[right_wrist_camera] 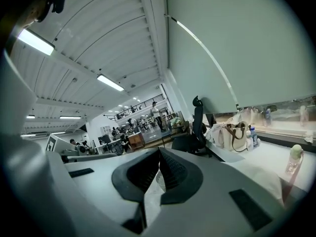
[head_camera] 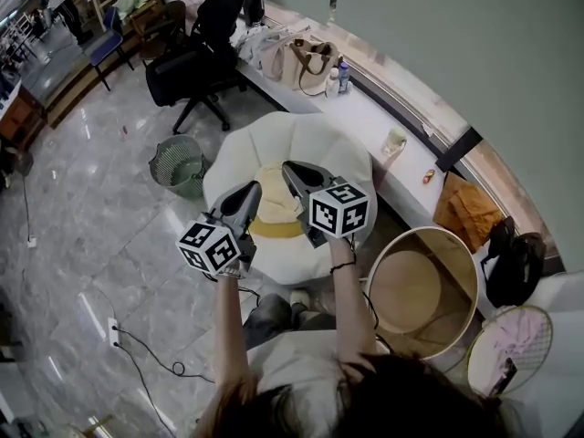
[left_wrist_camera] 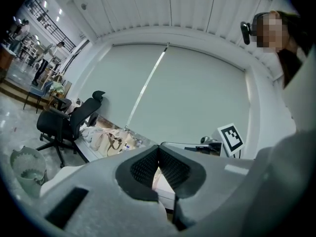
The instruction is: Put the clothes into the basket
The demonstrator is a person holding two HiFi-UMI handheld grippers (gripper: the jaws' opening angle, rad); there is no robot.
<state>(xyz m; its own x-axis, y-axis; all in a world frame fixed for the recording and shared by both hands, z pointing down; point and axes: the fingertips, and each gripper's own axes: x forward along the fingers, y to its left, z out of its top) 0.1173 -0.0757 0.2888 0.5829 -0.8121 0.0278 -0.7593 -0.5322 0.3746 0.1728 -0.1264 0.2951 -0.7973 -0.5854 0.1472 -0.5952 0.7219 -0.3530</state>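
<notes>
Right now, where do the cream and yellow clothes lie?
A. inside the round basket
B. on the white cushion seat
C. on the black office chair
B: in the head view the clothes lie on the white cushion seat, while the round basket at the person's right looks empty.
</notes>
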